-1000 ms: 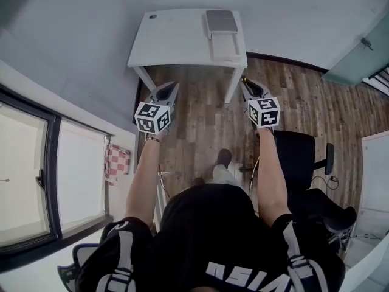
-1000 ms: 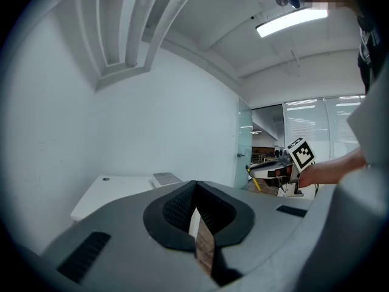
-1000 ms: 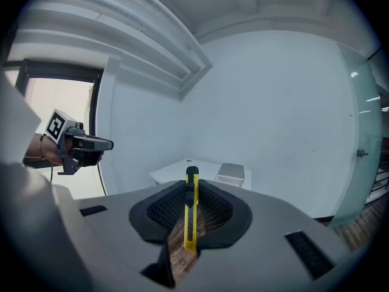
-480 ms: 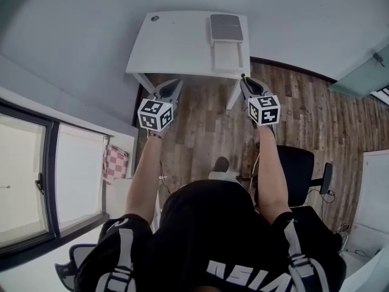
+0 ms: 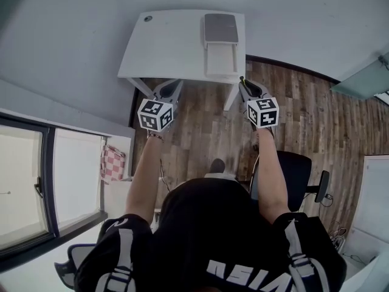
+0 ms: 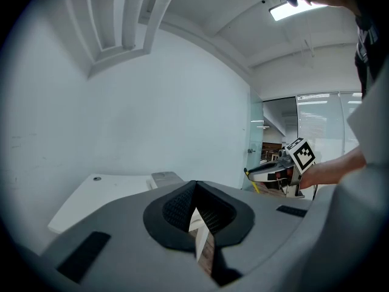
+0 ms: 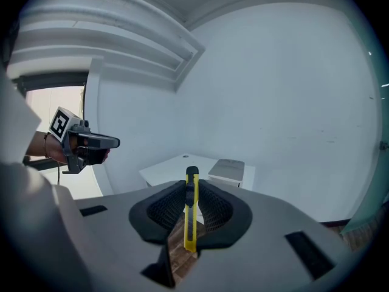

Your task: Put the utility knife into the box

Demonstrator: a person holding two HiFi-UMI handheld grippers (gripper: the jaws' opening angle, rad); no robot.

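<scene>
**Q:** What's in your right claw?

**A:** My right gripper (image 7: 191, 182) is pinching the utility knife (image 7: 189, 214). It's a yellow one with a black slider, clamped edge-on between the ribbed black pads (image 7: 164, 207). Its front end pokes out past the tips.

**Q:** And the left?

**A:** My left gripper (image 6: 197, 184) has its jaws pressed together at the tips with nothing between them. In the head view I hold both out ahead of me, side by side and well apart, each with its marker cube on top.

**Q:** What's under them?

**A:** Wooden floor (image 5: 206, 126). Both claws hang in the air on my side of the white table (image 5: 170, 47). The right one's tips are near the table's near right corner.

**Q:** Where's the box?

**A:** The box (image 5: 221, 29) sits on the right part of the tabletop. It has a grey part at the far edge and a white part reaching the near edge. The knife is not in it: it's up in my right claw, apart from the box.

**Q:** Anything else on the table?

**A:** A small dark round thing (image 5: 148, 18) at the far left corner. I can't tell what it is. Beyond that there's a plain pale wall (image 5: 91, 17).
</scene>
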